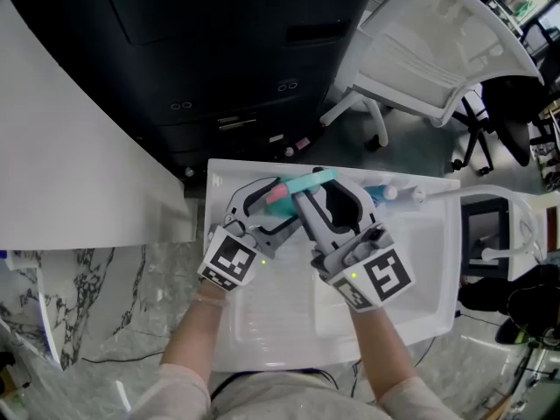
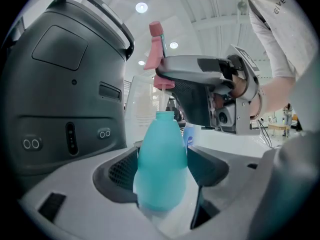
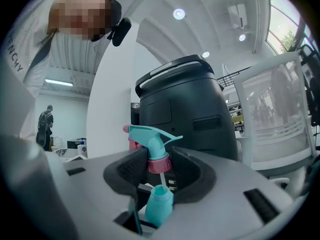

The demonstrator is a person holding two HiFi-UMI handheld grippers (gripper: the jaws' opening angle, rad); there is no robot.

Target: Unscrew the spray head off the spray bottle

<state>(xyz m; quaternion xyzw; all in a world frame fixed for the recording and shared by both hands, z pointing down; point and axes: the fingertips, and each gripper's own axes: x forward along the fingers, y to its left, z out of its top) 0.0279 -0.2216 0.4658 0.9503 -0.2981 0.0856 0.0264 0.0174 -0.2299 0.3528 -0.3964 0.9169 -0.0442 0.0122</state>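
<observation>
1. The smooth, round blue-green plastic spray bottle has a thin neck that is open at the top. It stands up between the jaws of the left gripper. The gripper's dark, bumpy pads press on both sides of it.
2. The blue-green plastic spray head with a pink ring is off the bottle. It hangs just above the open neck. The right gripper squeezes the pink ring between its dark pads. A thin clear tube runs from the ring down into the neck.
3. Both grippers are hard grey and white plastic. Each has a white cube with black square marks near the hand.
4. The grippers are over a white plastic tray with a smooth floor and low walls. There is bare floor on the tray's right side. The left gripper is close to the left wall.
5. A big dark grey case with a curved handle stands right behind the tray. A white plastic chair with slats is farther back on the right, well apart from the tray.
6. In the head view the grippers cover the bottle, and only the spray head peeks out. In the left gripper view the bottom of the bottle is hidden. A small blue and white thing lies at the tray's far edge and is too small to name.
</observation>
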